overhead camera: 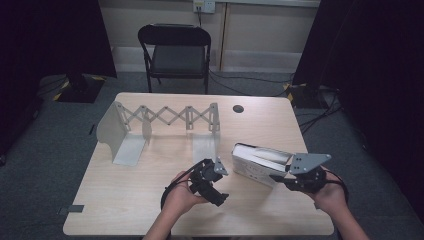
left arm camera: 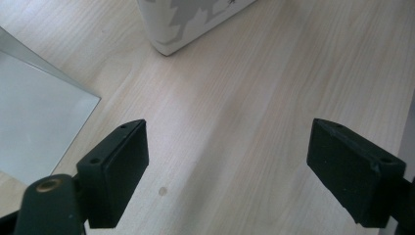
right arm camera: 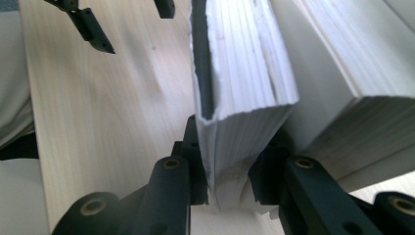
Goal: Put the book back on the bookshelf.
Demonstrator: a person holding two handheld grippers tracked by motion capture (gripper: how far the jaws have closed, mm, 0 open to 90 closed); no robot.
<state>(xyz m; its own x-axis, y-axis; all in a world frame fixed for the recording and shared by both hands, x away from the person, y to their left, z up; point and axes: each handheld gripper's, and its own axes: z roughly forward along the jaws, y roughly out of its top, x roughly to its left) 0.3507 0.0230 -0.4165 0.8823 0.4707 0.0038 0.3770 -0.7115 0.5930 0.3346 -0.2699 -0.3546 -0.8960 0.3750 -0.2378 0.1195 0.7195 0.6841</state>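
A: Two books (overhead camera: 257, 162) lie at the near right part of the table (overhead camera: 125, 200), stacked or leaning on one another. Taking them as the landmark: the right gripper (overhead camera: 280, 176) is at their near right corner, and its jaws are pinched on a wad of pages and cover of one book (right arm camera: 235, 98), as the right gripper view shows.

B: And the left gripper (overhead camera: 216, 170)?

A: Just left of the books, not touching. Its jaws stand spread with bare table between them. In the left gripper view a corner of the book (left arm camera: 191, 24) sits ahead, well beyond the pads (left arm camera: 125, 171).

B: Long axis of the books?

A: From near right to far left across the table, roughly. The spine side faces the left gripper, the page edges face up and towards the right hand (overhead camera: 330, 197).

B: Where would they go?

A: Judgement only: into the expanding bookend rack (overhead camera: 165, 120), which stands up and to the left of the books, well apart from them, its near side open. The pinched book would have to travel leftward and away from the person, past the left gripper.

B: Nearer hand?

A: Right already has hold. The left hand (overhead camera: 182, 195) is between books and rack, so it is better placed to steady or receive.

B: Risk?

A: The grip is on pages near a corner; the book may sag open when lifted.
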